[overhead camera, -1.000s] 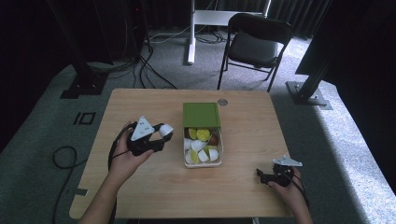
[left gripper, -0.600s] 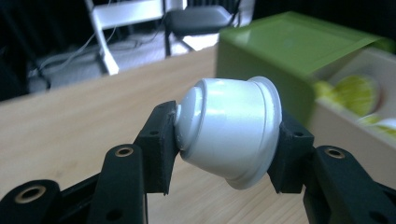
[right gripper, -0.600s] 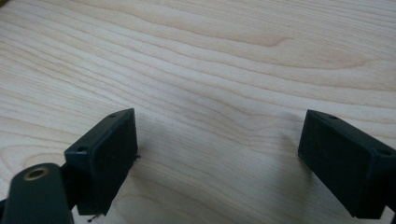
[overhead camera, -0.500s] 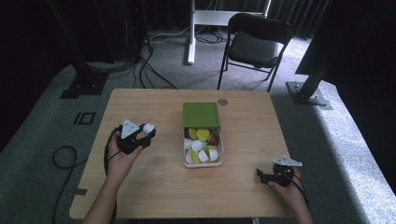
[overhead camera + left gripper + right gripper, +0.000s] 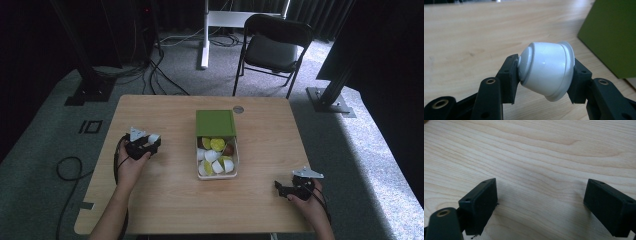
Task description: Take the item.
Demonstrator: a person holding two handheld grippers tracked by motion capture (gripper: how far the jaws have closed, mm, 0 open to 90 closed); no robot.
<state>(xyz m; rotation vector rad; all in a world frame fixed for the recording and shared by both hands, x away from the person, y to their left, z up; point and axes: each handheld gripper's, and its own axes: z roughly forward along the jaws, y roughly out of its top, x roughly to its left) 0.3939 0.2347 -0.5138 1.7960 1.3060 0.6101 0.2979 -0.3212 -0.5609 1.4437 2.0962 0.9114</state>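
1. Black, both jaws of the left gripper (image 5: 546,80): pressed on a white, glossy, cup-shaped plastic capsule (image 5: 546,70), one pad on its narrow domed end, the other on its flanged rim. The capsule lies sideways in the grip and looks clear of the wood.
2. High view: the left gripper (image 5: 150,141) sits low over the left part of the pale wooden table (image 5: 165,200), the capsule (image 5: 154,137) at its tip, well apart from the box.
3. Change: a second ago this gripper was just beside the box's left edge with the capsule already in its grip; since then it has drawn away to the left and come down toward the tabletop. The grip itself looks the same.
4. Reading: the capsule has been lifted out and is being carried to a spot on the bare wood. Set-down looks like the next step; release not yet made.
5. Outward: a small open cream box (image 5: 218,159) with its green lid (image 5: 215,123) slid back. Inside, more white capsules mixed with yellow-green and brown ones, so more seem left to unload.
6. The right gripper (image 5: 286,190) rests near the table's front right corner. In its own view the jaws stand wide apart with nothing between them, only wood grain beneath. It has not shifted.
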